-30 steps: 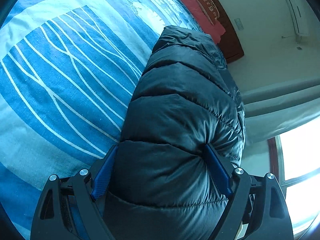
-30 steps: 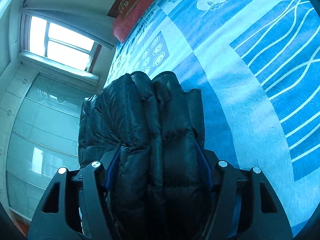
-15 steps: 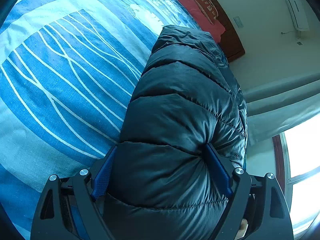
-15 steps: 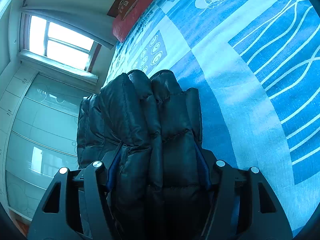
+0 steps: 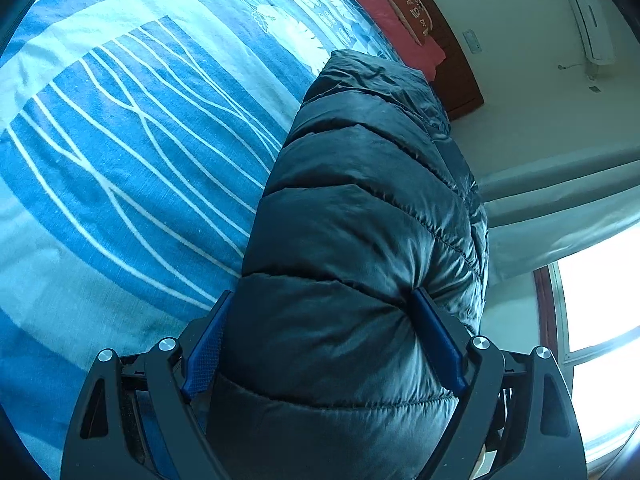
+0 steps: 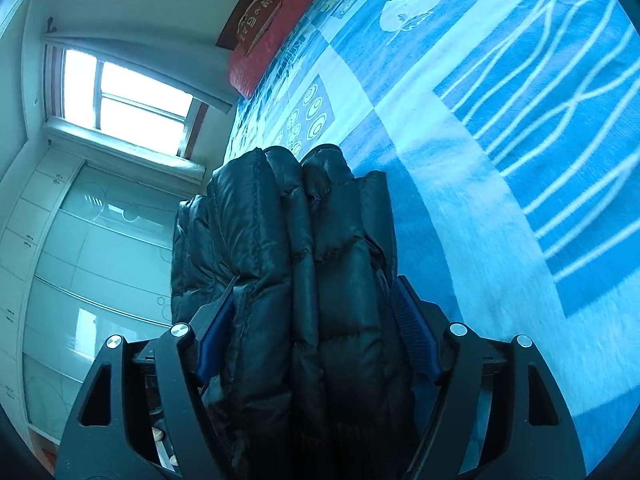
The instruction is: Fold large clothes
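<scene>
My left claw (image 5: 320,332) is pinching the puffer jacket (image 5: 360,240), a fat quilted bulge squeezed between both blue pads (image 5: 438,344) and swelling out ahead of them. My right claw (image 6: 316,320) clamps the same jacket (image 6: 296,248) edge-on, several folded layers stacked between its fingers. The fabric is dark, glossy, stitched into puffy horizontal bands. Beyond each claw lies the bedsheet (image 5: 120,140), soft cotton, blue with white wavy lines; a red pillow (image 6: 272,40) sits far ahead.
</scene>
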The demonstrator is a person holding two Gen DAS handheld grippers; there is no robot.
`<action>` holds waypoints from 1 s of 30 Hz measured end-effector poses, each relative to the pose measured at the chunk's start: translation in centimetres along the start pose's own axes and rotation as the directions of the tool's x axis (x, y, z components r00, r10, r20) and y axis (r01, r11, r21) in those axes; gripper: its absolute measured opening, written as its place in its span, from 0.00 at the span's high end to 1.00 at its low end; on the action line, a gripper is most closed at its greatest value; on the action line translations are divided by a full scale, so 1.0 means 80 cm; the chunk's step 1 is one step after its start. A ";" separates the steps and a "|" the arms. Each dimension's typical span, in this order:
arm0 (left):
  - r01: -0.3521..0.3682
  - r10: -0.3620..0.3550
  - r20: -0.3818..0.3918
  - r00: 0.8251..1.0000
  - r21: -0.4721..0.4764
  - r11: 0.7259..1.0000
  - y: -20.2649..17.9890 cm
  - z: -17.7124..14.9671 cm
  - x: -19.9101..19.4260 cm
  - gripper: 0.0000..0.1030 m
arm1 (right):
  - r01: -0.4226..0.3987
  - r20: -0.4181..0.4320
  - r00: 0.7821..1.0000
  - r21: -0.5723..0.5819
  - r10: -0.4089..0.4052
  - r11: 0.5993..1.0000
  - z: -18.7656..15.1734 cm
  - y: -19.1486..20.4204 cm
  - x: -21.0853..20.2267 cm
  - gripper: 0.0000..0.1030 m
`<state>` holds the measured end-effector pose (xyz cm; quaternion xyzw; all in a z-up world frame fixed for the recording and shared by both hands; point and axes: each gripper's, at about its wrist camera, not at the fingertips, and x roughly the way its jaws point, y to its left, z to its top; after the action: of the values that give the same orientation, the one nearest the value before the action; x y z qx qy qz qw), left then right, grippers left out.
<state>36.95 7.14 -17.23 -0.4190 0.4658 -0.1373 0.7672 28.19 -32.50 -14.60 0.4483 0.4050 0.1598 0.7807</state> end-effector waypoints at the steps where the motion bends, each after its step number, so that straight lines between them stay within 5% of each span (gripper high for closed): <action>1: -0.003 0.003 0.006 1.000 -0.001 1.000 0.000 0.000 -0.004 0.17 | 0.003 0.005 1.000 0.001 -0.003 1.000 -0.001 -0.001 -0.006 0.28; 17: -0.070 0.058 0.104 0.993 0.119 0.990 -0.013 -0.045 -0.078 0.18 | 0.051 0.087 0.995 0.037 -0.054 0.998 -0.035 -0.002 -0.075 0.27; 30: -0.122 0.090 0.152 0.984 0.223 0.967 -0.036 -0.117 -0.121 0.18 | 0.067 0.091 0.994 -0.030 -0.064 0.997 -0.110 0.028 -0.123 0.27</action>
<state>24.57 6.39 -11.24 -0.3100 0.4132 -0.1194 0.8479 15.52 -32.28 -10.26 0.4283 0.3812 0.1204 0.8104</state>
